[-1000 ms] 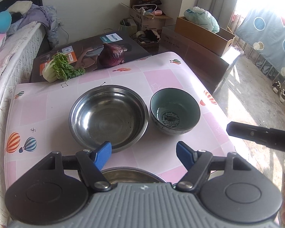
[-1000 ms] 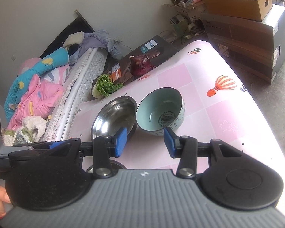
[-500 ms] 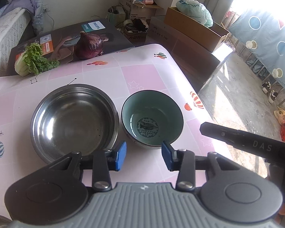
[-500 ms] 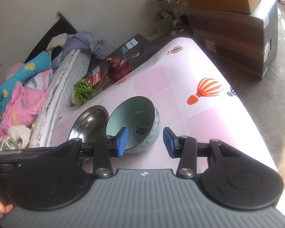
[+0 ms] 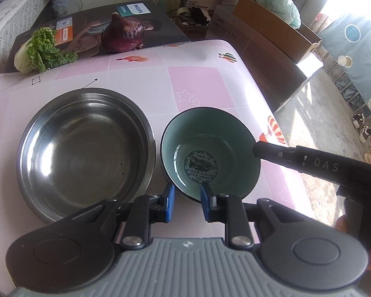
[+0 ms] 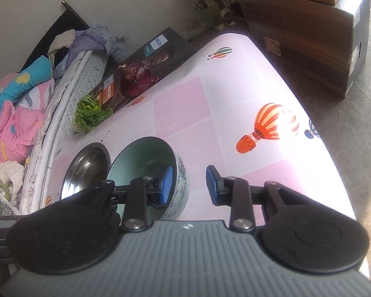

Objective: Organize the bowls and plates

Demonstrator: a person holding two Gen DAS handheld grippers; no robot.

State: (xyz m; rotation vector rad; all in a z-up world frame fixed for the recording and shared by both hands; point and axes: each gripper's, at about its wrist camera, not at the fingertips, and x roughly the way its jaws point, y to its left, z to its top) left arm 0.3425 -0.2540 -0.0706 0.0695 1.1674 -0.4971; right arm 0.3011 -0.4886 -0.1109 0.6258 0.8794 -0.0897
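While both bowls sit apart on the table (image 5: 126, 74), nothing is stacked yet. Left gripper (image 5: 185, 199) and right gripper (image 6: 189, 184) straddle the ceramic bowl's (image 5: 210, 148) rim, jaws just narrowing, not yet pinching; steel bowl (image 5: 86, 151) waits beside.

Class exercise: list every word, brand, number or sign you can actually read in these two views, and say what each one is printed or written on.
"PHILIPS": white label on the dark box behind the red onion.
"DAS": side of the right gripper.
Handwritten numbers on the cardboard carton: too faint to read.
Seal inside the green bowl: illegible.
Orange label on the dark box: too small.
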